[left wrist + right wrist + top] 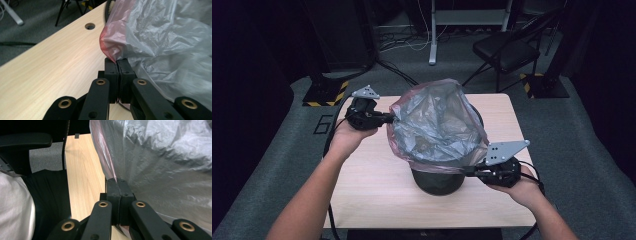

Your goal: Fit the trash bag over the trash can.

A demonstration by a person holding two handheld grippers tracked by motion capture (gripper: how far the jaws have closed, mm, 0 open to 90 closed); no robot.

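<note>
A translucent grey plastic bag (437, 125) with a pink-red rim billows above a dark round bin (438, 181) that stands on the light wooden table (377, 175). My left gripper (391, 119) is at the bag's left side, shut on the rim. In the left gripper view its jaws (117, 62) are pressed together on a bunched red fold of the bag (160, 37). My right gripper (468, 171) pinches the rim at the front right, just above the bin's top. In the right gripper view its jaws (116, 180) are shut on the pink edge of the bag (155, 157).
A black folding chair (507, 50) stands on the floor behind the table at the right. A white desk leg (432, 30) and yellow-black striped stand bases (329, 95) lie beyond the far edge. The tabletop has a cable hole (90, 25).
</note>
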